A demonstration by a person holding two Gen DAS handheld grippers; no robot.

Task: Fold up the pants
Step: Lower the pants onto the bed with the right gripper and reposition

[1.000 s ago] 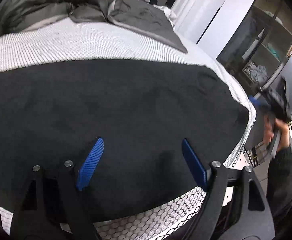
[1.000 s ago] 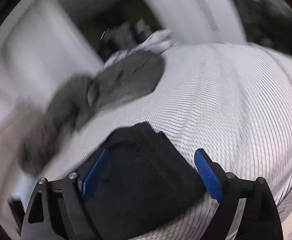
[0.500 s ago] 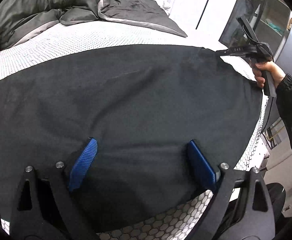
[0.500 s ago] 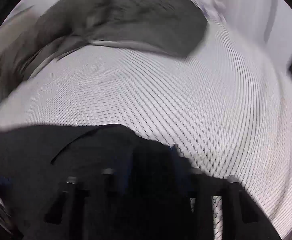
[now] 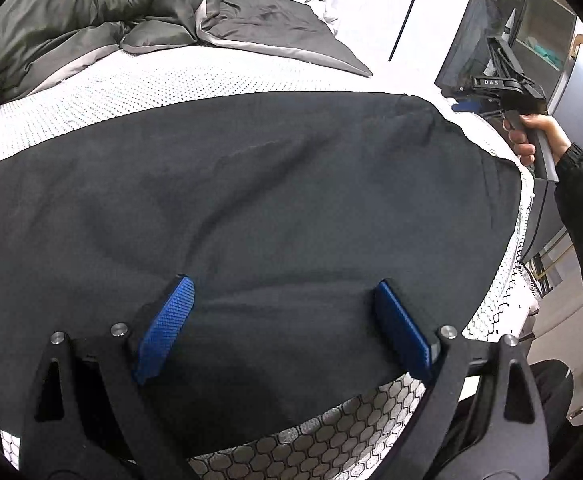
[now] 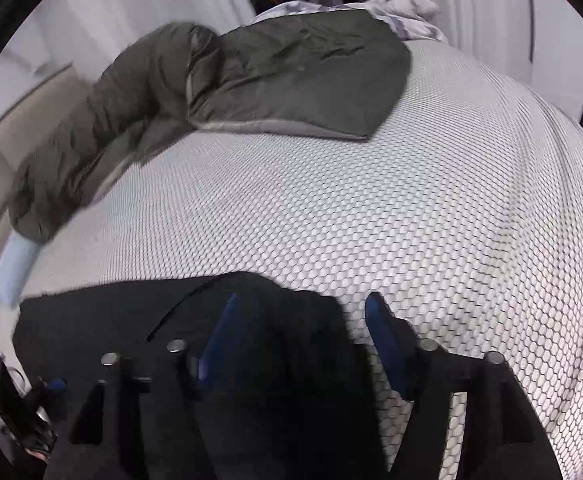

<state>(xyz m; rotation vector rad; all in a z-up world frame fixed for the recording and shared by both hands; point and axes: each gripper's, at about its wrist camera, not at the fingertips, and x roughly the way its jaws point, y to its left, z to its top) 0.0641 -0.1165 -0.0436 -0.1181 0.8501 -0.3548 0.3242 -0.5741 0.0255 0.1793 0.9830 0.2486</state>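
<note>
So the black pants (image 5: 251, 208) are lying spread out flat on the bed (image 5: 139, 92), covering most of the near side of the honeycomb mattress. The left gripper (image 5: 283, 320) is hanging over the near hem with its jaws wide apart, gripping nothing. The right gripper (image 6: 299, 340) has just been opening; its jaws are sitting apart over the far corner of the pants. A grey duvet (image 6: 275, 76) is lying bunched further up the bed.

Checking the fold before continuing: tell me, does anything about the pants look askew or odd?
Mostly no: the black pants lie flat on the mattress. Only the far corner near the right gripper is bunched and wrinkled.
</note>
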